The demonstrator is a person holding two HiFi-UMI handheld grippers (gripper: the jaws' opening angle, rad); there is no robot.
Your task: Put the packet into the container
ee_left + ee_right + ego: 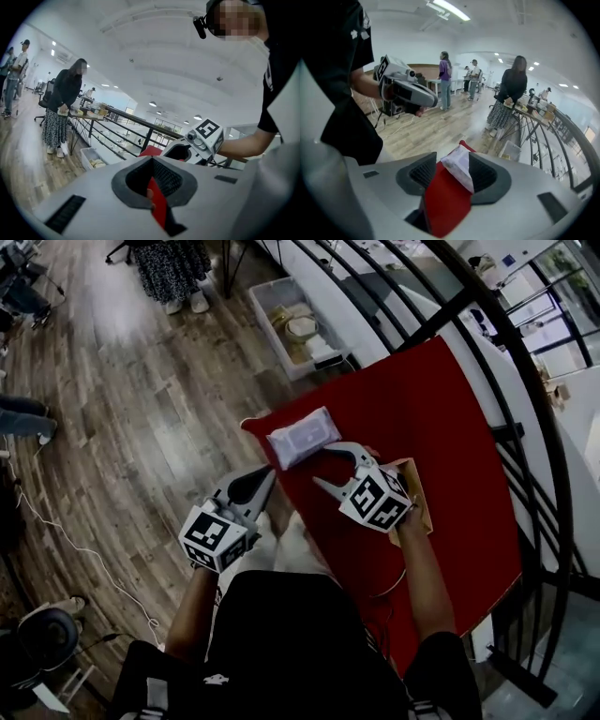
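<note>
Overhead, the person is holding the right gripper (321,465) over the red table (450,446), its jaws standing apart and the upper tip just beside the packet (302,437), which is lying flat near a corner of the table. The container (420,498), a small tan open box, is sitting close behind, partly hidden under that gripper's marker cube. The left gripper (270,472) is hanging by the table's near edge, jaws drawn together on nothing

From the left gripper view, its dark ribbed pads are meeting, with only a sliver of red showing past them and the other gripper showing beyond

From the right gripper view, the packet is sitting between the parted jaws, nearer the right-hand pad, and neither pad appears to be pressing it. It is looking like a soft, pillowy pouch, white with a pale lilac face and a crimped end, while the red surface beneath is lying smooth and matte

Grasping is likely the step in hand. Doing it well is probably meaning centring the pouch between the pads, closing gently across its narrow width, and biting well onto the body rather than the thin edge, since the film is likely being slippery and yielding. A short carry back to the box is then waiting, with the pouch lowered inside before the jaws part
</note>
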